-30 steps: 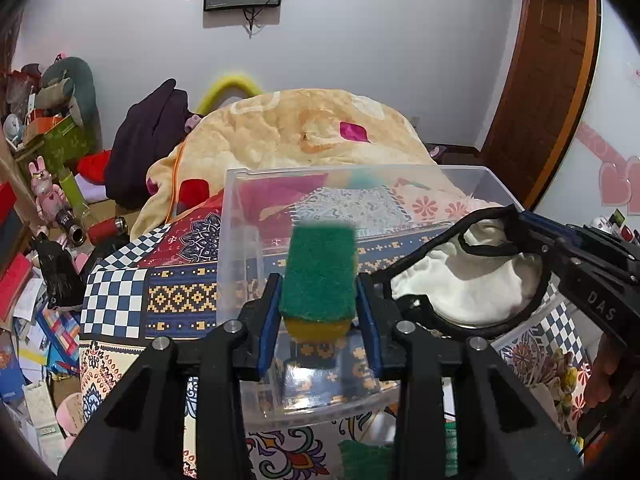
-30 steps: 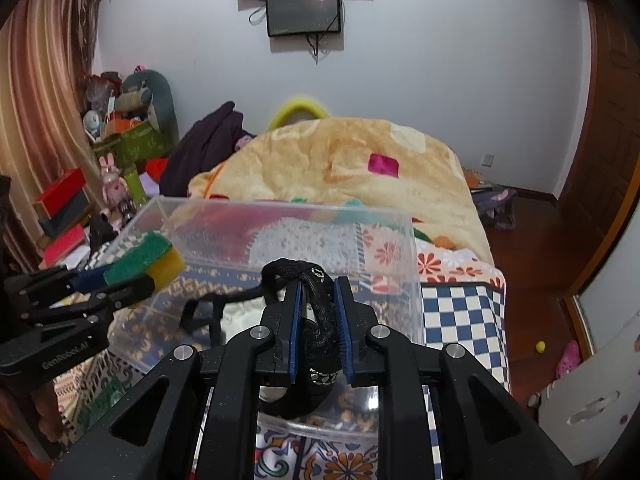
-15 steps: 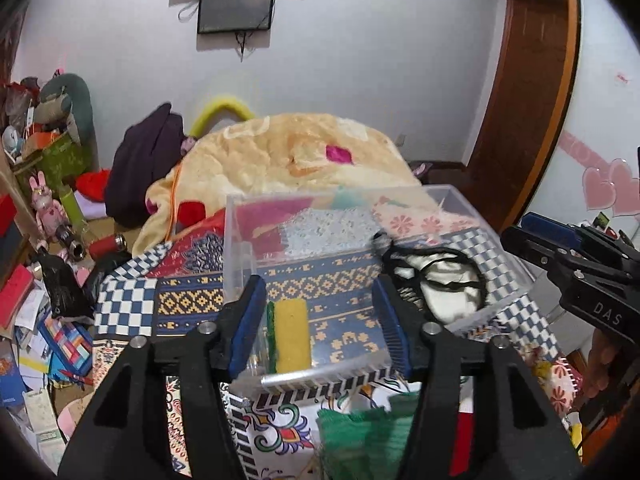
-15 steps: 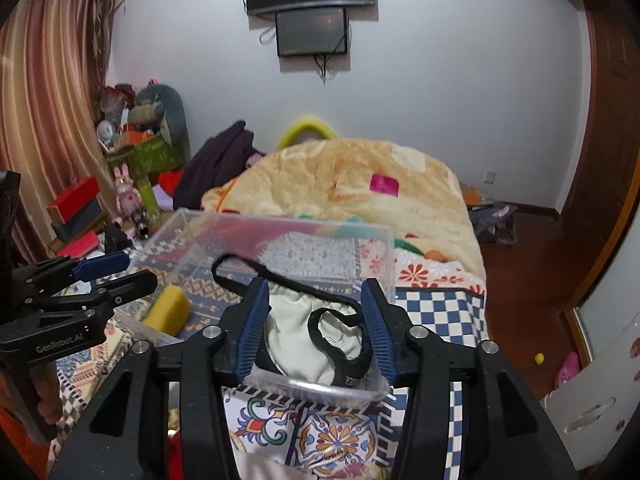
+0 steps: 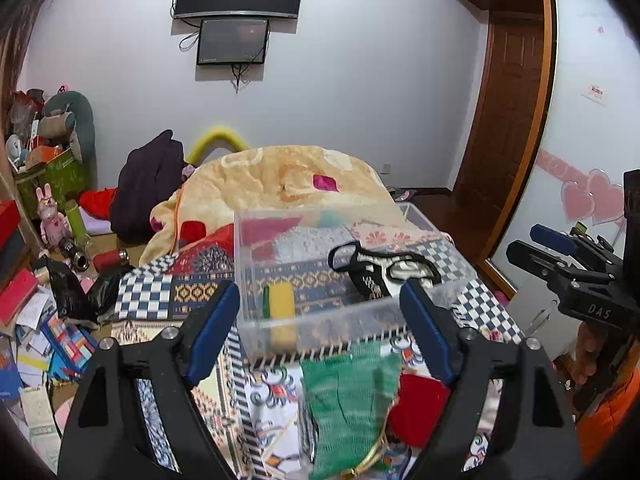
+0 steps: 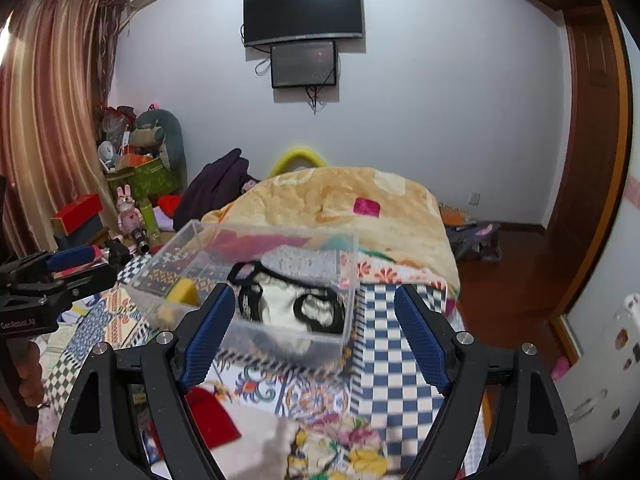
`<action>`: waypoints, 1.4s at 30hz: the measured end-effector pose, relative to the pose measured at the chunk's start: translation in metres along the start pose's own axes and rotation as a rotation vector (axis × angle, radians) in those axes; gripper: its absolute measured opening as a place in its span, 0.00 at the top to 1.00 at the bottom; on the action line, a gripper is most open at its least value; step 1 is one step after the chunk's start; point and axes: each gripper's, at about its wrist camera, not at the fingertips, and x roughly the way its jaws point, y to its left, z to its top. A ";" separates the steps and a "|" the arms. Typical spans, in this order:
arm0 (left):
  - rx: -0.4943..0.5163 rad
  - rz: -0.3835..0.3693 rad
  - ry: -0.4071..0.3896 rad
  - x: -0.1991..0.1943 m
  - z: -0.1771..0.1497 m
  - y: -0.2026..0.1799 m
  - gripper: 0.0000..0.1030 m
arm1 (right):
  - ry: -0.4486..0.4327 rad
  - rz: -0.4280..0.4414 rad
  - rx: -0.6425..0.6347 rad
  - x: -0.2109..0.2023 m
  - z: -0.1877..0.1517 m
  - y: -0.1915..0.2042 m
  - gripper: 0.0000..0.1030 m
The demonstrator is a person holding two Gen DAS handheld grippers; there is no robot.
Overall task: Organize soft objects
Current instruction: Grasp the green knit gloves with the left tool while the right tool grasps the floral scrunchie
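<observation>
a clear plastic box is sitting on a bed with a bright patterned patchwork cover. inside the box, on its left side, a yellow and green sponge is standing on its edge. on the right side of the box a white cloth piece with black trim and black straps is lying in a soft heap. the sponge and the cloth are apart from each other.

the left gripper is hanging near the front wall of the box. its jaws have just been opening and are standing wide apart, and nothing is being pinched between them. the blue pads are not touching the sponge.

the right gripper is hanging in front of the box too, more to the right. its jaws have just been opening and are also spread wide, with nothing pressed between them. the white cloth is showing through the gap, but it is lying in the box, away from the pads.

near the front of the bed, a green knitted cloth and a red soft thing are lying side by side on the cover. a big yellow blanket is piled up at the far end of the bed. two black screens are hanging on the white wall far behind.
</observation>
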 end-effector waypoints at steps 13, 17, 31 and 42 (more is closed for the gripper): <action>0.012 -0.016 0.139 0.014 -0.053 -0.005 0.19 | 0.214 -0.066 0.016 0.018 -0.070 -0.021 0.23; 0.006 -0.022 0.175 0.021 -0.067 -0.007 0.19 | 0.282 -0.038 0.053 0.028 -0.091 -0.028 0.23; -0.007 -0.087 0.210 0.030 -0.080 -0.010 0.56 | 0.325 -0.009 0.043 0.031 -0.110 -0.017 0.55; 0.017 -0.076 0.183 0.016 -0.075 -0.014 0.74 | 0.286 -0.023 0.046 0.023 -0.099 -0.025 0.81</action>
